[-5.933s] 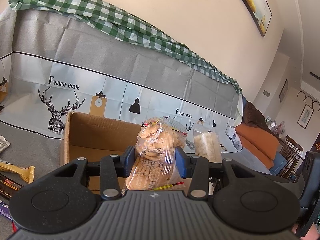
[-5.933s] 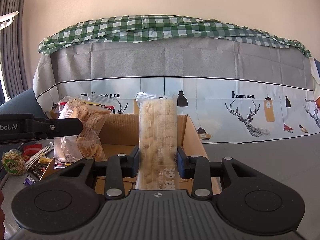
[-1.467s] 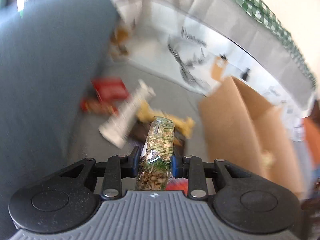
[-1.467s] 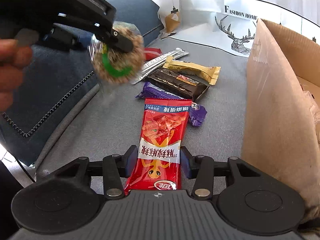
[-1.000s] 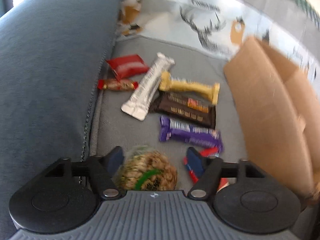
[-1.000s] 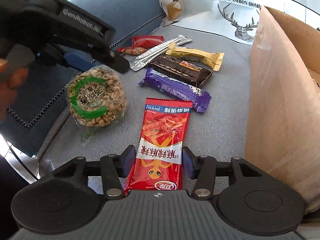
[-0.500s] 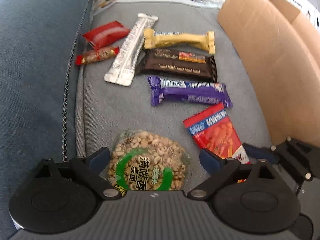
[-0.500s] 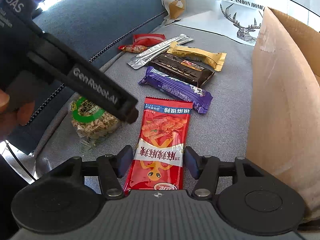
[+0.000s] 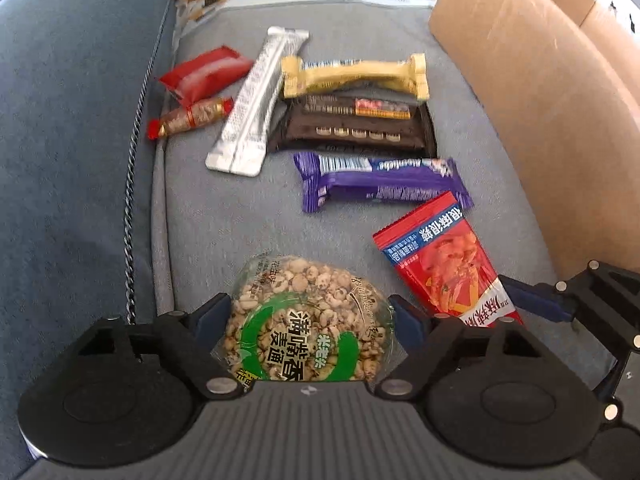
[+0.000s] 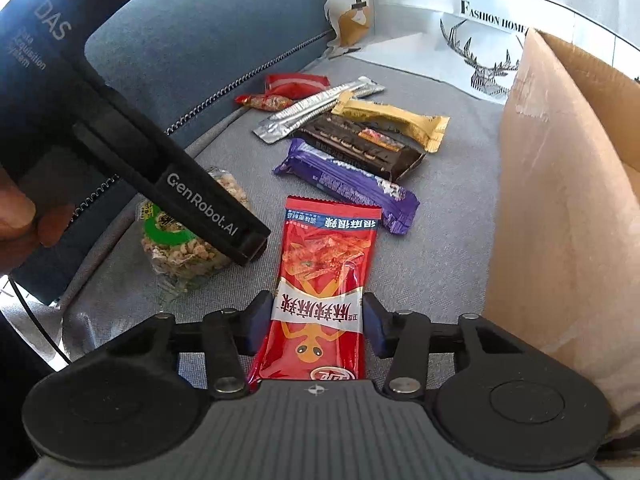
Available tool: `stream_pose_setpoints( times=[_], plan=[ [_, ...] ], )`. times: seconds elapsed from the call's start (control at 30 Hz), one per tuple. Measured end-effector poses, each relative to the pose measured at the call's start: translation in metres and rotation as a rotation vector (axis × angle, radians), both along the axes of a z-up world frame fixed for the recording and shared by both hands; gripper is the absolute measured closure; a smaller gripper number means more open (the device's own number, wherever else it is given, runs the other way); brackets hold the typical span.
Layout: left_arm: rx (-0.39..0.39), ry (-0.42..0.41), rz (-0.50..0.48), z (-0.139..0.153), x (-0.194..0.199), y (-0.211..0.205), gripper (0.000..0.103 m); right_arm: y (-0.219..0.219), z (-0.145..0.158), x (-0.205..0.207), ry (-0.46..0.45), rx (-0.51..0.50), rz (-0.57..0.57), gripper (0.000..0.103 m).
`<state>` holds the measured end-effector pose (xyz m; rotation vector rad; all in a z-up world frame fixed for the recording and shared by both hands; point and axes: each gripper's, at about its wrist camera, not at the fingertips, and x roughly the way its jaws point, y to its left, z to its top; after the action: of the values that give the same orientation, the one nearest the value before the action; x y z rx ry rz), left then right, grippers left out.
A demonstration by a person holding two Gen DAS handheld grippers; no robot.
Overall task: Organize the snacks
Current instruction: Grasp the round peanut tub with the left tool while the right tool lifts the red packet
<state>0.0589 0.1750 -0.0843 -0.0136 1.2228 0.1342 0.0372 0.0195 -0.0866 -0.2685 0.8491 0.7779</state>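
A round clear pack of peanuts with a green ring label (image 9: 304, 320) lies flat on the grey sofa seat. My left gripper (image 9: 312, 312) points steeply down over it. Its jaws are closing, and the pads are just at the wrapper's fringe on both sides. In the right wrist view the pack (image 10: 180, 252) is half hidden under the left tool's black housing (image 10: 192, 196). My right gripper (image 10: 318, 320) is closing on a long red snack packet (image 10: 324, 260), with both pads against its edges. That packet (image 9: 440, 260) lies to the right of the peanuts.
An open cardboard box (image 10: 560, 200) stands close on the right. Beyond lie a purple bar (image 9: 380, 180), a dark brown pack (image 9: 352, 128), a yellow bar (image 9: 352, 74), a silver sachet (image 9: 256, 100) and small red packets (image 9: 204, 70). A blue cushion (image 9: 68, 120) lines the left.
The left gripper brought the peanut pack down from the air, let it drop flat on the seat with wide jaws, and has narrowed around it again. The right jaws have narrowed onto the red packet.
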Motion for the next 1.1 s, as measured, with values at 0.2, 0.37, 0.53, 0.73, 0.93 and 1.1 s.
stream_pose_setpoints(
  times=[0.2,0.37,0.53,0.73,0.93,1.1],
  plan=[
    [-0.044,-0.034,0.039,0.007,0.0,0.007,0.016,-0.002,0.007,-0.001,-0.026,0.039,-0.002,0.054],
    [-0.035,0.008,0.016,0.001,0.002,0.003,0.016,0.002,-0.001,0.0,0.0,-0.009,0.003,0.053],
    [-0.041,-0.032,0.029,0.007,0.001,0.004,0.016,0.0,0.002,-0.002,-0.01,0.001,-0.004,0.054],
    [-0.06,-0.132,0.062,0.028,-0.003,0.003,0.016,-0.005,0.013,-0.008,-0.052,0.031,0.0,0.054],
    [-0.079,-0.304,0.074,0.062,-0.016,0.0,0.016,-0.011,0.034,-0.017,-0.107,0.084,0.007,0.054],
    [-0.075,-0.462,0.098,0.088,-0.032,-0.005,0.016,-0.018,0.059,-0.025,-0.179,0.125,0.025,0.055]
  ],
)
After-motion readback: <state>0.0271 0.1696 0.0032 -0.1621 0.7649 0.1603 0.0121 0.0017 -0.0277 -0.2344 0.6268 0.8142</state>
